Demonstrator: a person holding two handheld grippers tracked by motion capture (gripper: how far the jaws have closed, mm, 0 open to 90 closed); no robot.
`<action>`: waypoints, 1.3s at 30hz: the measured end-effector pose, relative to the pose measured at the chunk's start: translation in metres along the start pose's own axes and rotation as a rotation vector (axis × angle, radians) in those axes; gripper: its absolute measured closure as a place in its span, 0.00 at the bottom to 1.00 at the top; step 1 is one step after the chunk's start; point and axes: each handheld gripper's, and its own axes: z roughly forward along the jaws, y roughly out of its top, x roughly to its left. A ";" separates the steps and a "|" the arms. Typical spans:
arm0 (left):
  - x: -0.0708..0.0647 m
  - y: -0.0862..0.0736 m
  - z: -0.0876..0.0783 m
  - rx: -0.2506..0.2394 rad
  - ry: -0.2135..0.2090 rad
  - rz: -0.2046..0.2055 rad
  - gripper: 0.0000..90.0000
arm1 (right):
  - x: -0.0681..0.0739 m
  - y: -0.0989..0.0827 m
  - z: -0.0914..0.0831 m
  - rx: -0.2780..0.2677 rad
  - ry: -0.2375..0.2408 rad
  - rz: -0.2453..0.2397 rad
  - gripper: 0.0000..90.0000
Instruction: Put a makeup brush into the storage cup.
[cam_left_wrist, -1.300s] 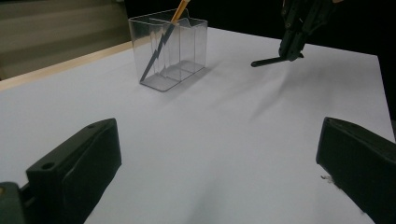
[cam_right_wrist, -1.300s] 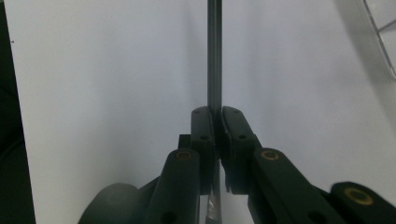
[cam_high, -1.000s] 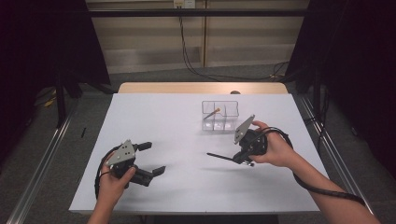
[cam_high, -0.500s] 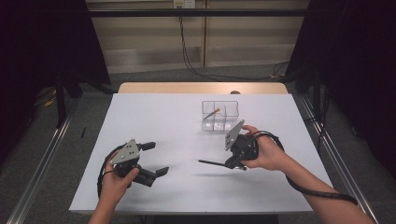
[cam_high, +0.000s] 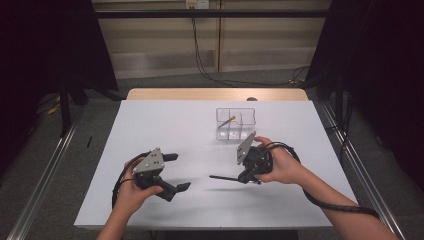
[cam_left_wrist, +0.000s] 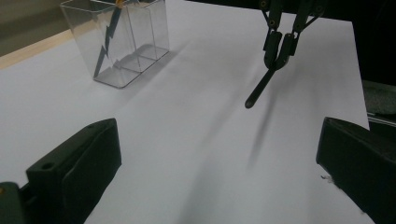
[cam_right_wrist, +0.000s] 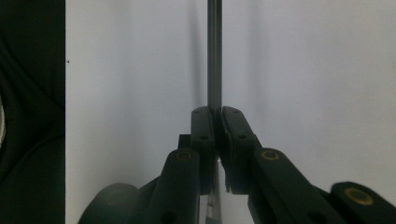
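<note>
While the white table (cam_high: 165, 125) is seen from the high view, the right gripper (cam_high: 242, 176) is noted at about 4 o'clock from the table's middle, held in the person's right hand (cam_high: 281, 166). Its jaws are clenched on a thin dark pen (cam_high: 225, 177), which juts from the jaw tips toward 9 o'clock and is carried level, clear of the table, with its shadow cast on the surface beneath. In the right gripper view the two black jaws are seen pressed together on the pen's shaft (cam_right_wrist: 214, 56), which runs straight up toward 12 o'clock over the white surface.

The left gripper (cam_high: 176, 171) is recorded at about 7 o'clock from the table's middle, held in the left hand (cam_high: 131, 192). Its jaws are spread wide and released, with nothing between them. In the left gripper view both jaws stand far apart at the lower corners, bare table between them; the right gripper (cam_left_wrist: 279, 63) is seen farther off at 1 o'clock, the pen (cam_left_wrist: 259, 87) slanting down from it.

A clear divided box (cam_high: 235, 123) stands at about 1 o'clock from the table's middle, just beyond the right gripper and apart from it. One slim stick-like item (cam_high: 228, 120) with an orange end is leaned inside its left compartment. In the left gripper view the box (cam_left_wrist: 140, 37) is found at 11 o'clock.
</note>
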 end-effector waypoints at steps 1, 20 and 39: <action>0.000 0.002 0.002 0.005 -0.005 0.000 0.00 | 0.000 0.000 0.000 -0.001 0.003 0.001 0.94; -0.005 0.023 0.027 0.176 -0.067 -0.046 0.00 | 0.006 0.012 0.006 0.015 0.011 -0.028 0.94; -0.012 0.056 0.041 0.382 -0.096 0.069 0.31 | 0.009 0.027 0.004 0.007 0.008 -0.062 0.94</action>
